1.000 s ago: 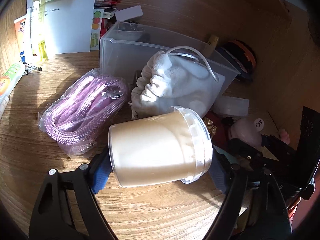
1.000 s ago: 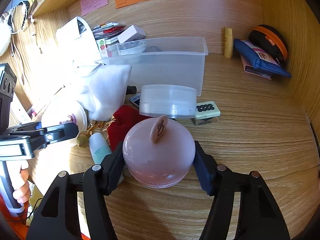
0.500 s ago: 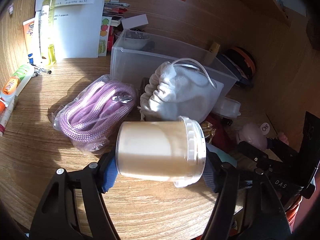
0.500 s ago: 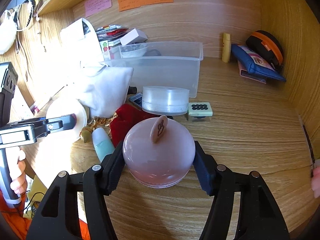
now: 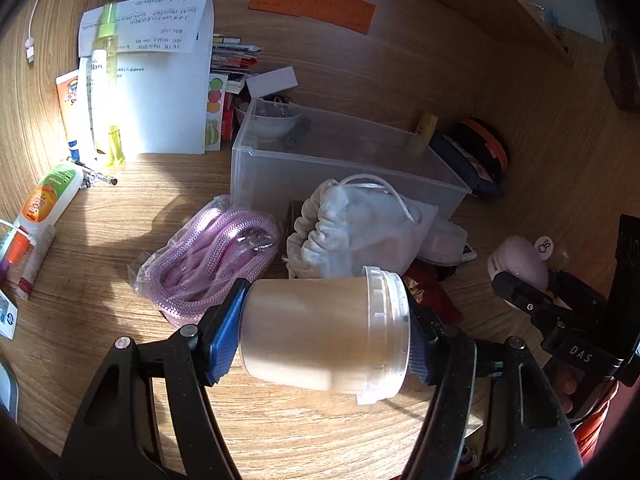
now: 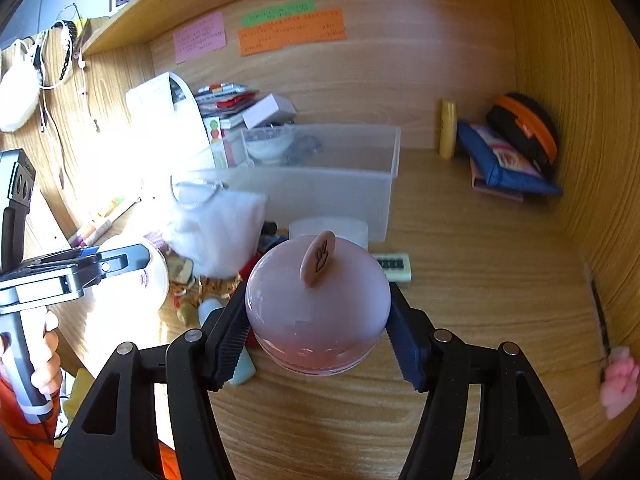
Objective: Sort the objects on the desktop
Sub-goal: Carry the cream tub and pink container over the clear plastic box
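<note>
My left gripper (image 5: 324,332) is shut on a cream plastic jar (image 5: 320,334) with a clear lid, held sideways above the wooden desk. My right gripper (image 6: 318,320) is shut on a round pink jar (image 6: 318,308) with a small tab on top, lifted above the desk; it also shows in the left wrist view (image 5: 520,260). A clear plastic bin (image 5: 340,160) stands behind the clutter, also in the right wrist view (image 6: 320,176). A white drawstring pouch (image 5: 360,232) and a bagged pink rope (image 5: 216,264) lie in front of it.
Tubes and bottles (image 5: 48,200) lie at the left, papers (image 5: 160,80) lean on the back wall. A blue pouch (image 6: 504,164) and a black-orange case (image 6: 524,128) sit in the right corner. A red pouch (image 5: 436,300), a flat clear container (image 6: 328,228) and a small green box (image 6: 396,266) lie near the bin.
Both grippers have risen and pulled back with their jars. The cream jar now sits level between the left fingers. More of the back wall and shelf is in view.
</note>
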Motion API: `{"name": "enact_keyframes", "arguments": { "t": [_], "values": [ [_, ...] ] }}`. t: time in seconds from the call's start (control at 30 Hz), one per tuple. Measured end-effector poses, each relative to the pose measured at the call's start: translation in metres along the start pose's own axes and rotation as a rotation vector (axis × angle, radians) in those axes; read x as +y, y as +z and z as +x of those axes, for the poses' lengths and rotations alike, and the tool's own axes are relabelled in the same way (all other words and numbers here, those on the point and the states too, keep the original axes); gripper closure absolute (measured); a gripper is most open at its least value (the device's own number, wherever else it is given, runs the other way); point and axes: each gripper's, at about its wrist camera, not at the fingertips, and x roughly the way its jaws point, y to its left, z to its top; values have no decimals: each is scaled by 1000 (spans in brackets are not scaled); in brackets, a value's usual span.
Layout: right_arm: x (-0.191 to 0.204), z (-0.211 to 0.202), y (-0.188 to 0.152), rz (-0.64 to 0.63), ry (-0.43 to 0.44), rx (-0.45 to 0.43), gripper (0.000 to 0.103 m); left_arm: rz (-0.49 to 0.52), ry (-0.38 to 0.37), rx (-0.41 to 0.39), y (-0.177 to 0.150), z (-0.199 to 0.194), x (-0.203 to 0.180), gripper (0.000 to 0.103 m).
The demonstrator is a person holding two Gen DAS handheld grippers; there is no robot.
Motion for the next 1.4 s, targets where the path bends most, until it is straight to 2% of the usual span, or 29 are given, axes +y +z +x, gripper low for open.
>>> {"name": "enact_keyframes", "arguments": {
  "t": [0.27, 0.6, 0.8, 0.93, 1.4],
  "values": [
    [0, -2, 14, -26, -14, -31, 43, 14, 41, -68, 21, -13, 3, 35],
    [2, -9, 45, -76, -18, -94, 43, 49, 24, -122, 60, -15, 5, 35],
    [6, -6, 67, -106, 12, -116, 43, 72, 19, -139, 84, -13, 3, 35],
    [9, 3, 78, -126, 51, -111, 43, 91, 59, -160, 95, -9, 1, 35],
    [7, 51, 120, -163, 61, -53, 43, 63, 26, -102, 139, 36, 14, 35]
  ]
}}
